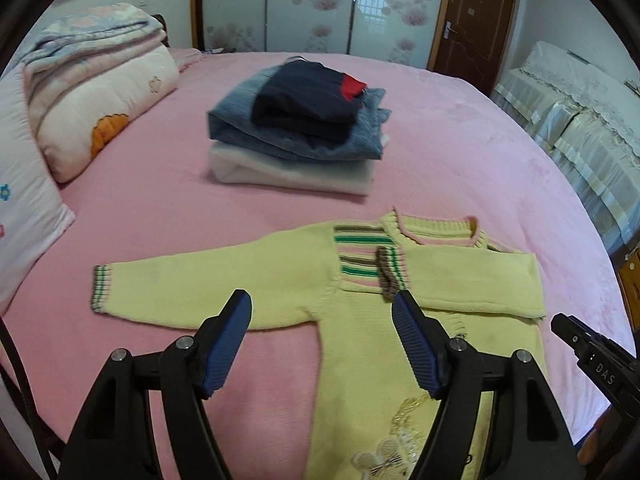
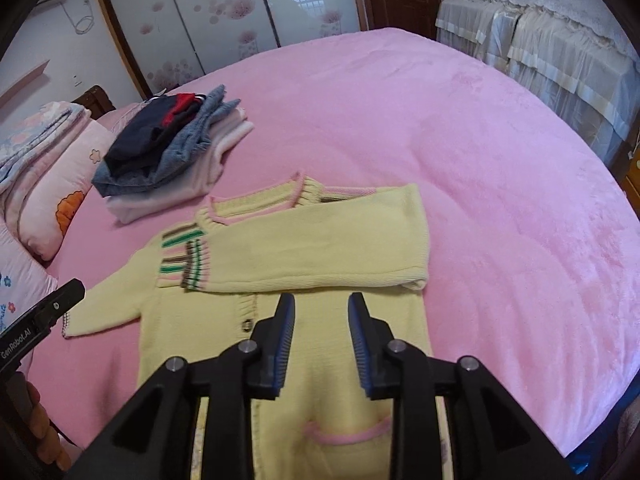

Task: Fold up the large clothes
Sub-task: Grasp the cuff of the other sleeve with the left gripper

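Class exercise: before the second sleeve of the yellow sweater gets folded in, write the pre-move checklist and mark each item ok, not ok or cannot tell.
1. Left gripper free of cloth: ok, jaws open, nothing between them.
2. Right gripper free: ok, jaws apart, empty.
3. One sleeve already folded across the chest of the yellow sweater: ok.
4. Other sleeve lying flat, cuff reachable: ok.
5. Folded stack clear of the sweater: ok, apart.
6. Sweater hem flat: cannot tell, hidden below the grippers.
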A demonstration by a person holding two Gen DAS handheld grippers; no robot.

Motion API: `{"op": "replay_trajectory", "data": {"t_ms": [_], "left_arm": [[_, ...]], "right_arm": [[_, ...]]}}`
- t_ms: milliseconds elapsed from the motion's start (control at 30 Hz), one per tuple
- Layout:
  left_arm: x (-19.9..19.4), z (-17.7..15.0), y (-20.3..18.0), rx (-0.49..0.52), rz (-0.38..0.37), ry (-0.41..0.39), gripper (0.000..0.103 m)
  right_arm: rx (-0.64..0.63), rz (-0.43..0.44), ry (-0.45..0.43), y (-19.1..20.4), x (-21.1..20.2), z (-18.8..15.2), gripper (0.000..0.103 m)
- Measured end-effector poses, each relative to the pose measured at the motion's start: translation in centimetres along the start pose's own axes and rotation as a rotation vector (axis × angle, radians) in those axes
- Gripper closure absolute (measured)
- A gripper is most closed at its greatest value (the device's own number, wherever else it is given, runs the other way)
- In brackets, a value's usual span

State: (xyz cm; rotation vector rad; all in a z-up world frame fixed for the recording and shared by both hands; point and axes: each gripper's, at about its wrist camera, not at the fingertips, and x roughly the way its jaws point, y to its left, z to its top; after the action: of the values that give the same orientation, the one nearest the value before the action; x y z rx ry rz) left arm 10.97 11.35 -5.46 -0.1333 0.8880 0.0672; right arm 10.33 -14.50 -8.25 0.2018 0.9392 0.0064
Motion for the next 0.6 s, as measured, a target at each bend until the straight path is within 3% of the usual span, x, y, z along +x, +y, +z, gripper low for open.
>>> {"op": "replay_trajectory", "data": {"t_ms": [333, 600], "left_arm": [[-1.5, -0.8, 7.2, -0.153, 0.037, -0.057, 0.031], [1.1, -2.6, 13.1, -0.314, 0.060, -0.032, 0.031]], "right_arm": [[-0.150, 0.041, -0.049, 9.0, -2.7, -0.5, 0.075], [-0.253, 0.087, -0.016, 15.0, -0.8, -1.4, 0.075]]}}
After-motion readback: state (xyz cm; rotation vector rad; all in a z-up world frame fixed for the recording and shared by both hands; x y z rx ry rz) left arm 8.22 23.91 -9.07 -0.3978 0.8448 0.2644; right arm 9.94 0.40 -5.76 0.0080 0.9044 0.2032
